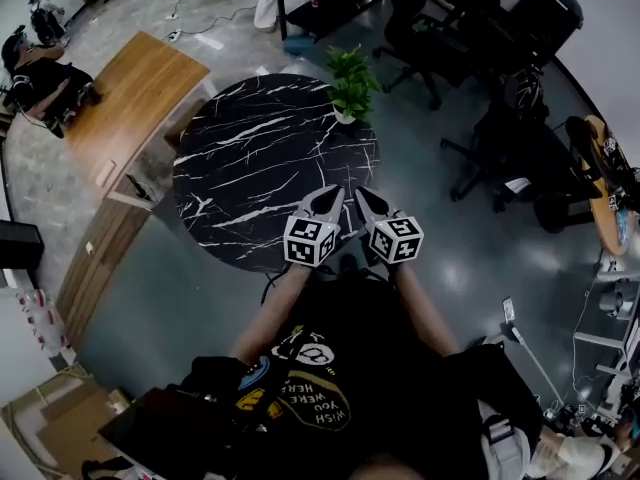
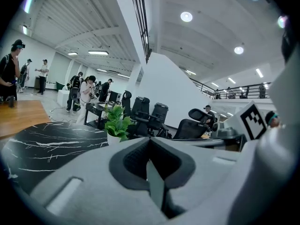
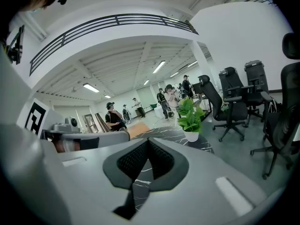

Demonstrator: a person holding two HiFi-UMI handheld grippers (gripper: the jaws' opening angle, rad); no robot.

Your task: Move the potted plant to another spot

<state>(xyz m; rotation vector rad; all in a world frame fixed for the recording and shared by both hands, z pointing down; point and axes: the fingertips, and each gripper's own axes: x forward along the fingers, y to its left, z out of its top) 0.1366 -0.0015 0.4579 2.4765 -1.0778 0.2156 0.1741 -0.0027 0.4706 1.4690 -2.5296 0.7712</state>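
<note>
Holding left tongs [image 1: 328, 204] and right tongs [image 1: 366, 202] clenched, empty, at lower rim of round black-marble desk [image 1: 250, 158]; stood well short of leafy green potted plant [image 1: 351, 84], seemingly pre-reach.

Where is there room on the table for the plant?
The table is nearly all bare: the middle, the left side by the wooden top, the near edge by the left tongs and right tongs. Only the far rim holds the plant.
</note>
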